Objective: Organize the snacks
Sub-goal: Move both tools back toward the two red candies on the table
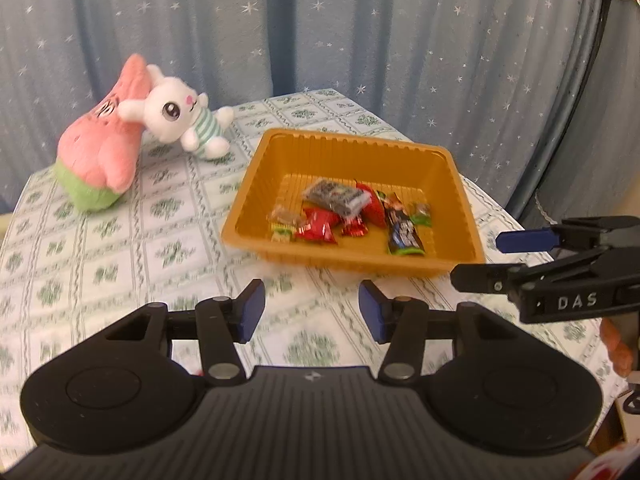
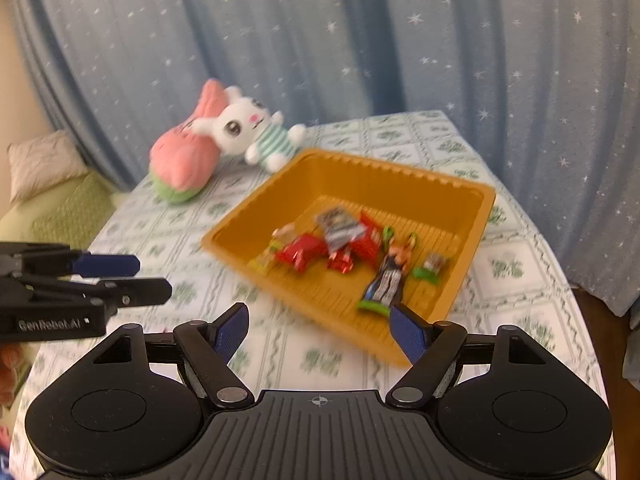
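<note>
Before the tray's [image 1: 432,160] near rim (snacks [image 1: 344,212] inside), both tongs [image 1: 312,312] [image 2: 318,330] gape empty

Black tools [image 1: 312,312], blue pads [image 1: 253,312], "DAS" lettering.

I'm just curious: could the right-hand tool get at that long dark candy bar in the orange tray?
Probably yes. The right gripper has its jaws open beside the orange plastic tray, and the long dark candy bar lies uncovered near that corner.
</note>
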Demonstrator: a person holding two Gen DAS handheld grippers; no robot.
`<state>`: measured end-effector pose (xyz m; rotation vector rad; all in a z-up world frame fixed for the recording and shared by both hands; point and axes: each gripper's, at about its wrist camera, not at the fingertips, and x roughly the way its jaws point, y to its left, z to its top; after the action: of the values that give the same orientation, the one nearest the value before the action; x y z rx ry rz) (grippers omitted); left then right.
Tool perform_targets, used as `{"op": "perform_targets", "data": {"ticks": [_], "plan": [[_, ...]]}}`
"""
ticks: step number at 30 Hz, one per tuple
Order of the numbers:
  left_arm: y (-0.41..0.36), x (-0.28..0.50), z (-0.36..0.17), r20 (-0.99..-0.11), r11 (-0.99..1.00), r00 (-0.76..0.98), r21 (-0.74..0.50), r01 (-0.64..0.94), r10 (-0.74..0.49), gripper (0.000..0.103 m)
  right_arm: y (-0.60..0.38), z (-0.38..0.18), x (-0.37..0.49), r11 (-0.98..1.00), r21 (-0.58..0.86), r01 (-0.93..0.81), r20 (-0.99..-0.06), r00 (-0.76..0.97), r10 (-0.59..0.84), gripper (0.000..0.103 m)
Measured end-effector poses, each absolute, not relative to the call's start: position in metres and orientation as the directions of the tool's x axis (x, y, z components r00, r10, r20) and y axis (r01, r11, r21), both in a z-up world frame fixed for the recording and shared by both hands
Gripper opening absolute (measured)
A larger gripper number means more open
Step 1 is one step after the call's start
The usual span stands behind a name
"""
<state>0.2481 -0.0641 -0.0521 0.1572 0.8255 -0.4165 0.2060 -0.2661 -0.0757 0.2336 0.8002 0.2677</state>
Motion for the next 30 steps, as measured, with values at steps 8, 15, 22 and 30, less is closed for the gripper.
{"op": "perform_targets", "data": {"ticks": [8,15,22,30], "plan": [[-0.040,0.200,-0.061,-0.766,0.932,0.586,-0.049,0.360,-0.266,0.052,-0.246,-0.079,0.170,0.935,0.287,-0.209,-0.694,0.627,0.353,0.078],[-0.016,0.169,-0.073,-0.790,0.957,0.570,-0.069,0.281,-0.224,0.052,-0.229,-0.087,0.152,0.927,0.282,-0.248,-0.720,0.584,0.376,0.078],[0.004,0.147,-0.081,-0.806,0.973,0.561,-0.079,0.215,-0.190,0.052,-0.204,-0.094,0.141,0.912,0.280,-0.299,-0.742,0.535,0.404,0.078],[0.024,0.131,-0.089,-0.819,0.984,0.553,-0.083,0.156,-0.157,0.052,-0.179,-0.099,0.136,0.892,0.278,-0.356,-0.754,0.494,0.432,0.078]]}}
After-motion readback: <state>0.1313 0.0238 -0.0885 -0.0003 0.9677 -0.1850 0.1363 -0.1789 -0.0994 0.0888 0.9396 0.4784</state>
